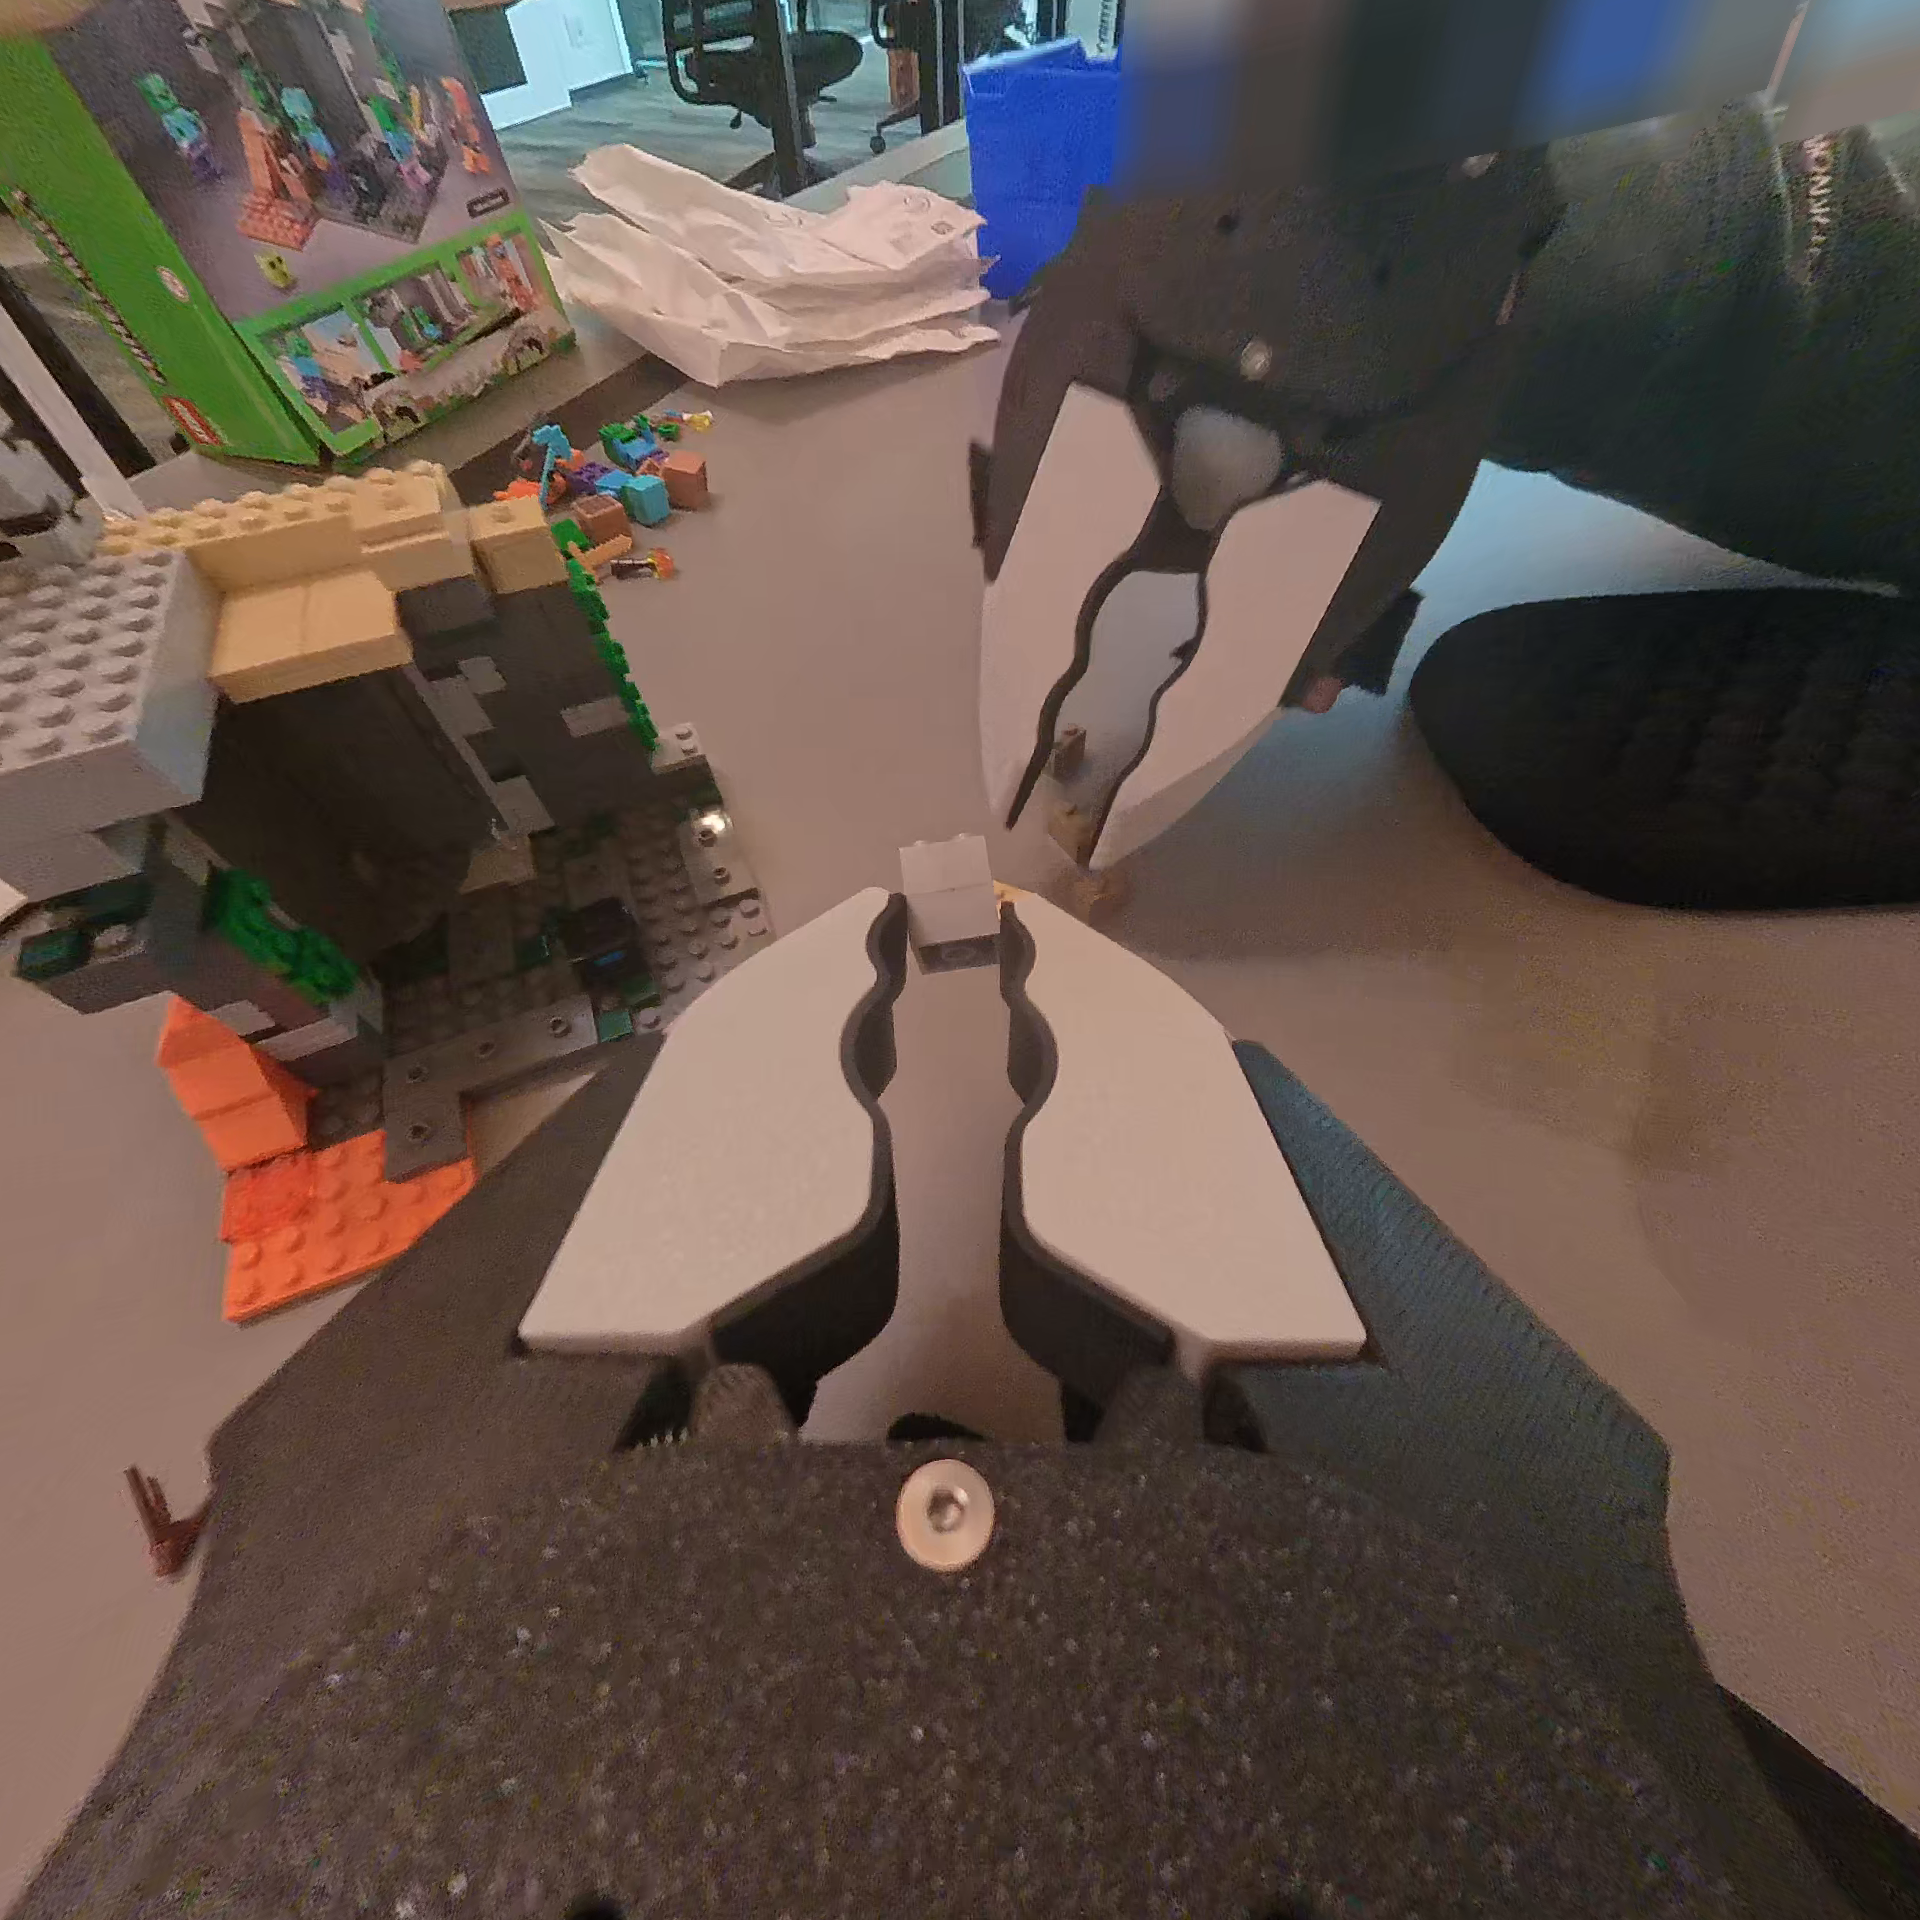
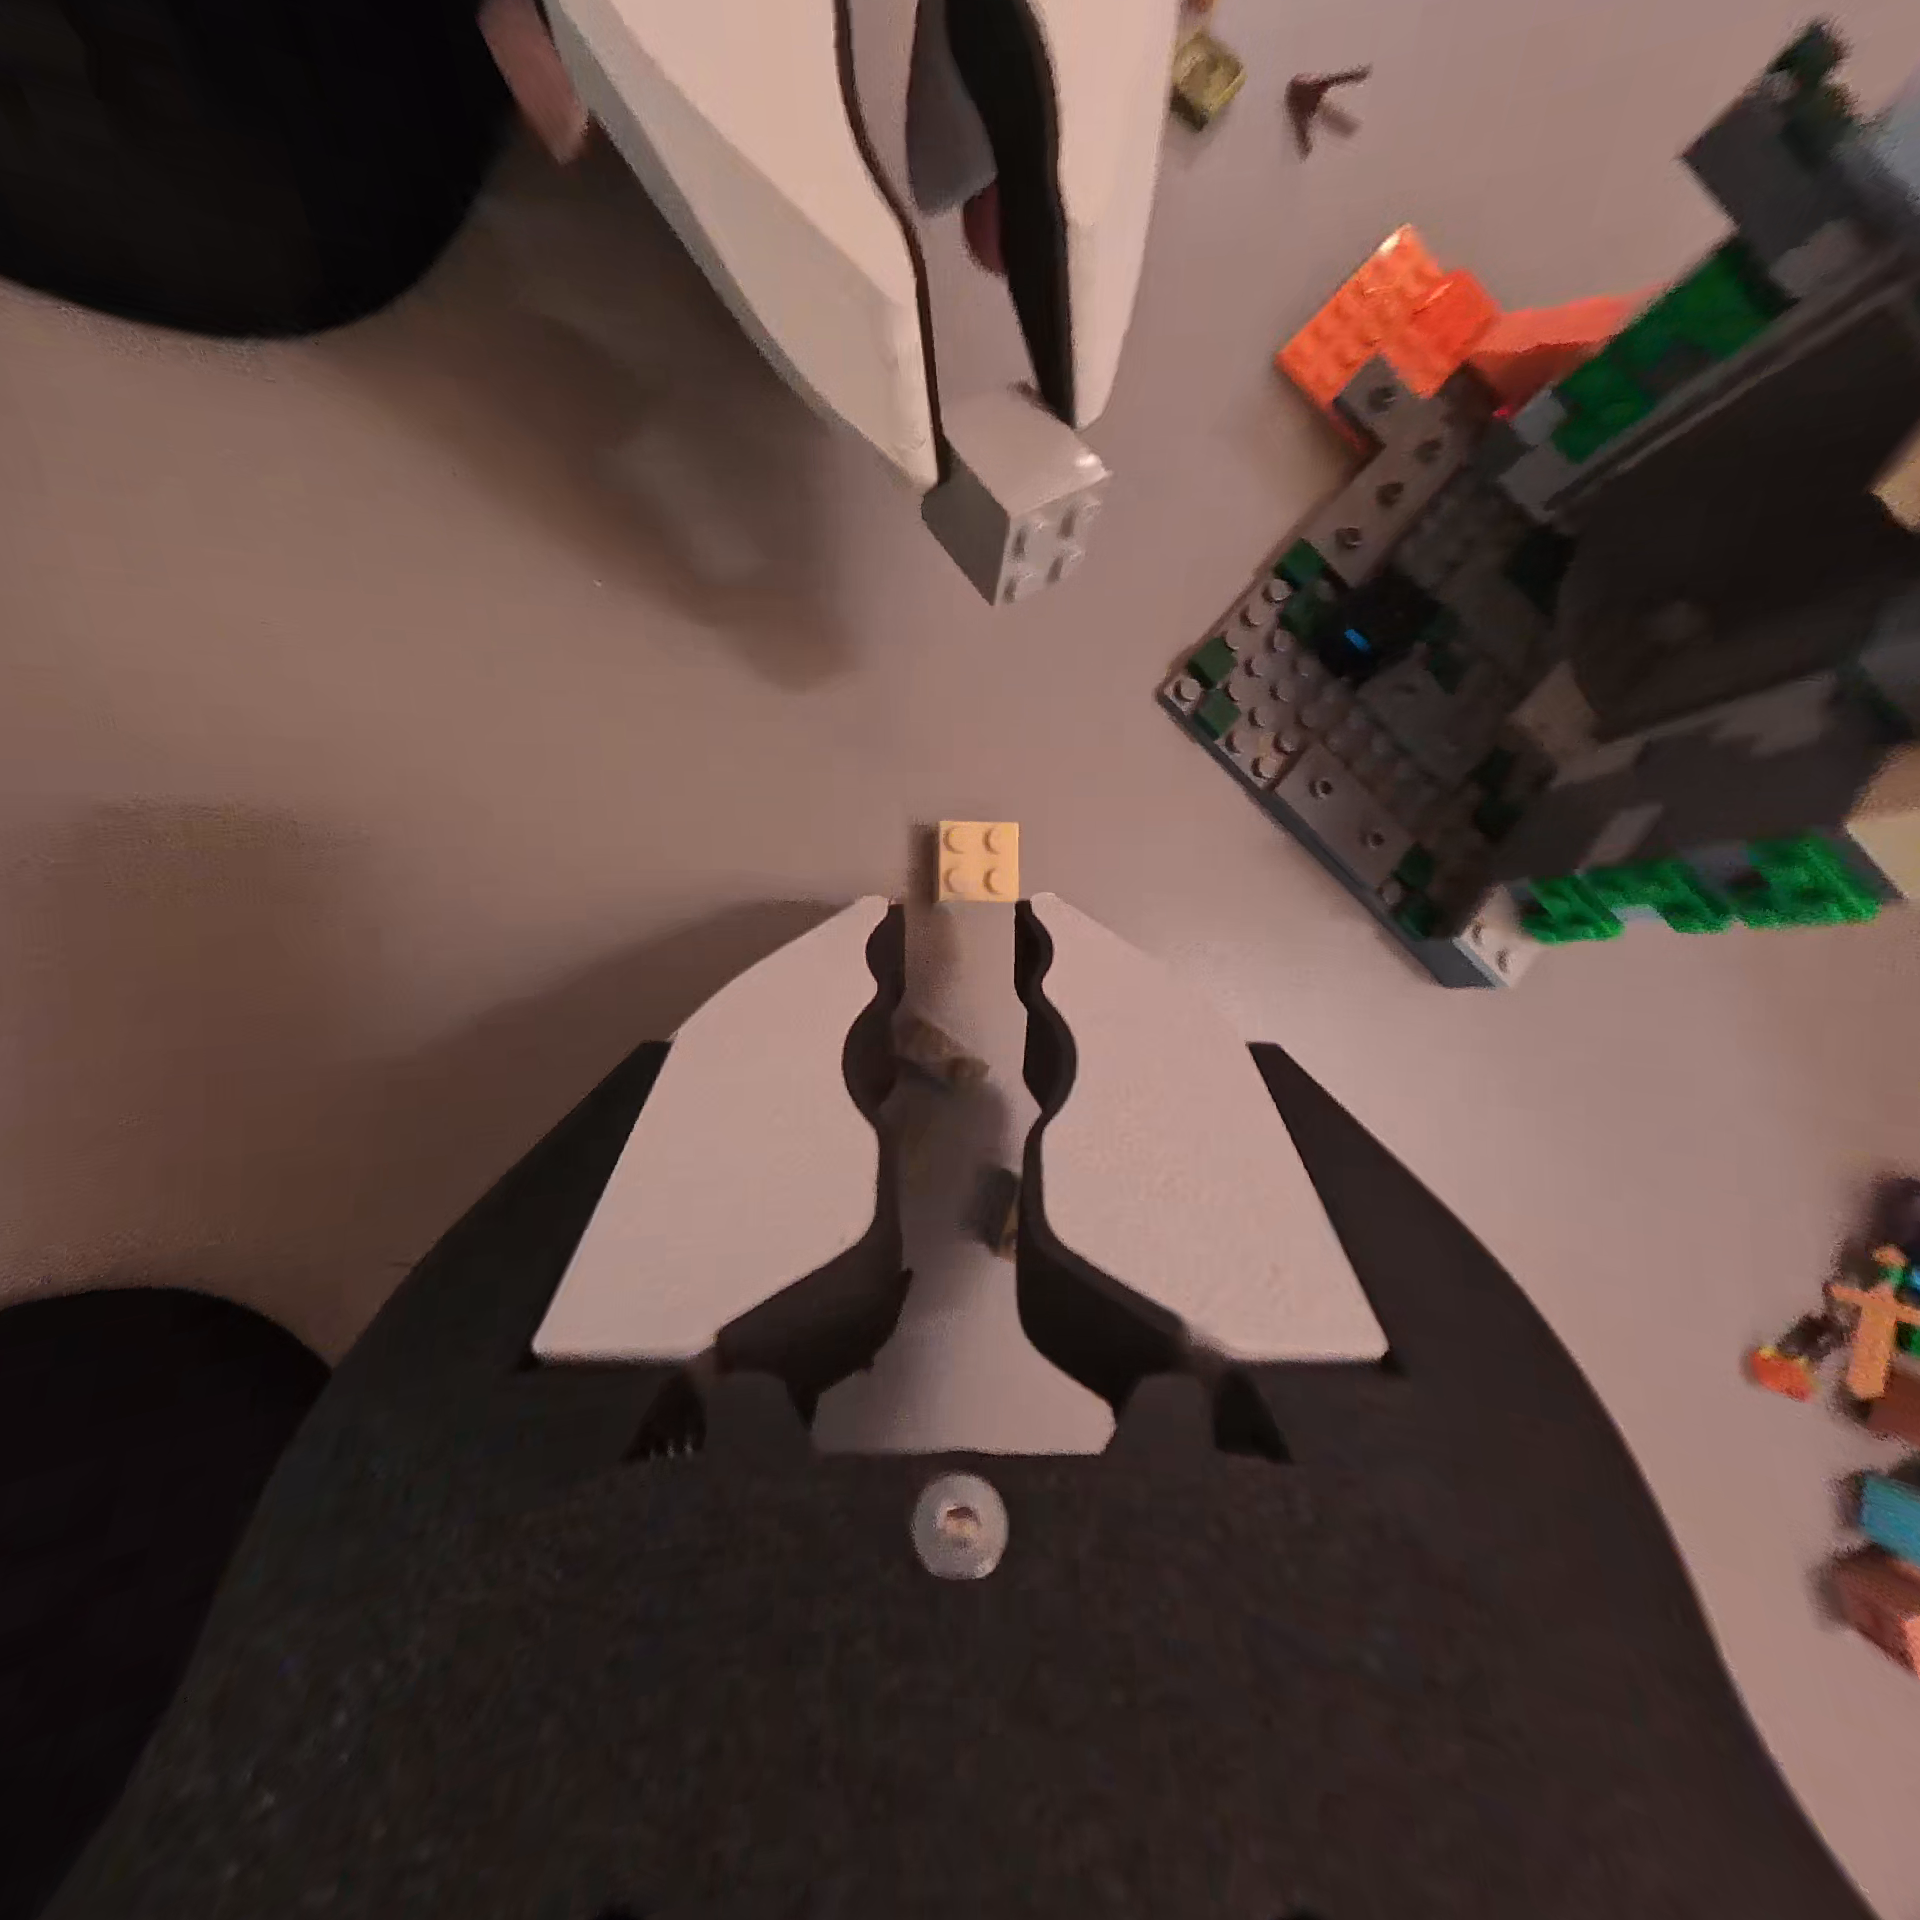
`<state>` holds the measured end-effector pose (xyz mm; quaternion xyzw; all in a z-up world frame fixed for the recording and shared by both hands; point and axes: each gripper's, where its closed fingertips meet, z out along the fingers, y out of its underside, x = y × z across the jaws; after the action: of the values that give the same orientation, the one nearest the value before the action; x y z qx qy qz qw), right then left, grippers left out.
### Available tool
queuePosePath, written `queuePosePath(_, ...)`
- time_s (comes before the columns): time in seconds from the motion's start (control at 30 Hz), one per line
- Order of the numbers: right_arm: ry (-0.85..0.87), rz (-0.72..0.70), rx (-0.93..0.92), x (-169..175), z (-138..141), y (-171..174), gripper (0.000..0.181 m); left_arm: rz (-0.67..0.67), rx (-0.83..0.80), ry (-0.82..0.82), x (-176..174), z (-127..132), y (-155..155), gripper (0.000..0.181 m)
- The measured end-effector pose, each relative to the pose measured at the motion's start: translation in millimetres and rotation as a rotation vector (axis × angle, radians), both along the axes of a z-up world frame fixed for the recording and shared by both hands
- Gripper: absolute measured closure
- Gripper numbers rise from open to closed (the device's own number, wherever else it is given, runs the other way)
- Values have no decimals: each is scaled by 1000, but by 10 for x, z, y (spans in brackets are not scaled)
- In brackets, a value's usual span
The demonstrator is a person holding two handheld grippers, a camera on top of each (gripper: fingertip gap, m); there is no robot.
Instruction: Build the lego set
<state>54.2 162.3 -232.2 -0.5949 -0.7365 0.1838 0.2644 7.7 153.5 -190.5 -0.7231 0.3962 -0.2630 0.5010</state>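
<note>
Left wrist view: left gripper [image 1: 951, 920] pinches a light grey 2x2 brick [image 1: 948, 906] between its tips, held above the grey table [image 1: 1455, 1143]. Part-built lego model [image 1: 395, 831] sits off to the gripper's left w/ orange plates [image 1: 332, 1216] at its near corner. Beyond it, loose pieces [image 1: 623, 488], then the green set box [image 1: 281, 229] & crumpled white bags [image 1: 790, 281]. Right gripper [image 1: 1060, 821] comes in from ahead-right, tips pointing down at the table, fingers apart.

Right wrist view: right gripper [image 2: 956, 909] is spread, holding nothing. Tan 2x2 plate [image 2: 977, 860] lies flat on the table just past its tips, roughly in line w/ the gap. Grey brick [image 2: 1023, 514] shows further ahead, clamped in the left gripper [image 2: 1013, 442], studs facing the cam. Model [image 2: 1558, 644] is to the right; more loose pieces [image 2: 1860, 1382] at near right.
</note>
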Motion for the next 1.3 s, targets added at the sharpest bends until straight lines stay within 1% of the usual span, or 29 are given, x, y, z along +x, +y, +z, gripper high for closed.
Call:
queuePosePath(0.1,-118,46,-8,-74,-109,34,162,14,31,-5,-70,57,33,165)
queuePosePath(0.2,-183,82,-41,-151,-180,3,164,40,50,3,-181,66,84,165)
queuePosePath(0.27,-200,120,-40,-208,-176,-81,165,44,49,-5,-239,53,96,165)
queuePosePath(0.37,-185,180,-15,-304,-137,-301,164,18,29,-33,-272,46,60,165)
queuePosePath(0.47,-180,190,-10,-332,-178,-461,162,-31,18,-76,-241,81,-13,165)
queuePosePath(0.5,-171,178,-5,-336,-193,-469,155,-41,18,-79,-230,85,-30,165)
queuePosePath(0.53,-147,158,-14,-342,-178,-468,150,-51,20,-80,-213,87,-48,165)
queuePosePath(0.6,-73,106,-26,-349,-64,-398,147,-79,30,-84,-168,102,-95,165)
queuePosePath(0.73,119,56,-60,-368,317,-279,148,-147,58,-92,-71,142,-207,165)
queuePosePath(0.83,242,80,-97,-426,534,-337,149,-199,66,-113,3,168,-295,165)
queuePosePath(0.9,277,107,-133,-462,576,-429,150,-227,78,-124,46,190,-351,165)
queuePosePath(0.97,293,121,-126,-483,571,-464,158,-233,83,-131,64,205,-371,165)
queuePosePath(1.0,289,117,-118,-479,559,-456,163,-238,85,-122,59,195,-377,165)
queuePosePath(1.1,236,123,-133,-420,527,-459,164,-237,61,-103,74,152,-379,164)
queuePosePath(1.23,133,133,-74,-297,463,-413,164,-211,36,-15,74,22,-348,161)
queuePosePath(1.3,84,129,-47,-215,417,-385,164,-202,-20,48,74,-89,-352,160)
